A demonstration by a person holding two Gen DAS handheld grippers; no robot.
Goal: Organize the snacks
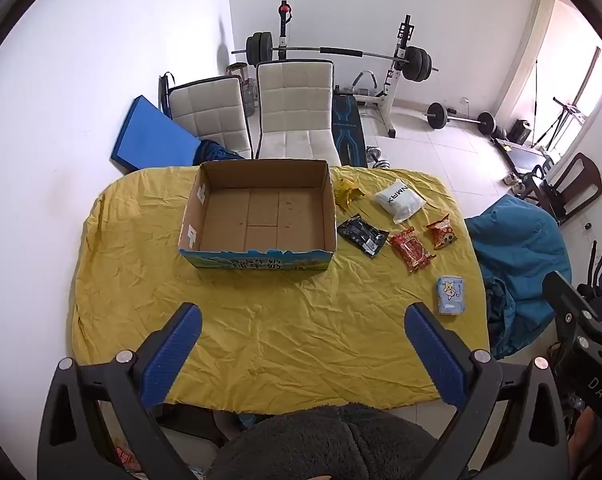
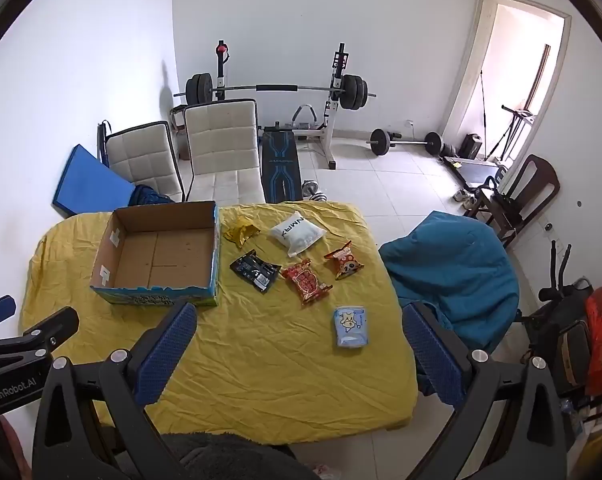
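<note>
An empty cardboard box (image 1: pixel 261 216) (image 2: pixel 161 256) stands on the yellow-clothed table (image 1: pixel 285 320) (image 2: pixel 261 360). To its right lie several snack packets: a gold one (image 1: pixel 347 192) (image 2: pixel 243 233), a white pouch (image 1: pixel 399 200) (image 2: pixel 299 234), a black one (image 1: pixel 363 234) (image 2: pixel 255 270), a red one (image 1: pixel 412 249) (image 2: pixel 307 282), an orange-red one (image 1: pixel 442 232) (image 2: pixel 344 260) and a pale blue pack (image 1: pixel 450 294) (image 2: pixel 351 326). My left gripper (image 1: pixel 303 316) hangs open above the near table. My right gripper (image 2: pixel 299 316) is open too, above the near right part, close to the blue pack.
Two white chairs (image 1: pixel 293 112) stand behind the table. A teal-covered seat (image 2: pixel 453 272) sits at the table's right side. A weight bench and barbells (image 2: pixel 277 92) fill the back of the room. A dark fleecy garment (image 1: pixel 325 444) lies at the near edge.
</note>
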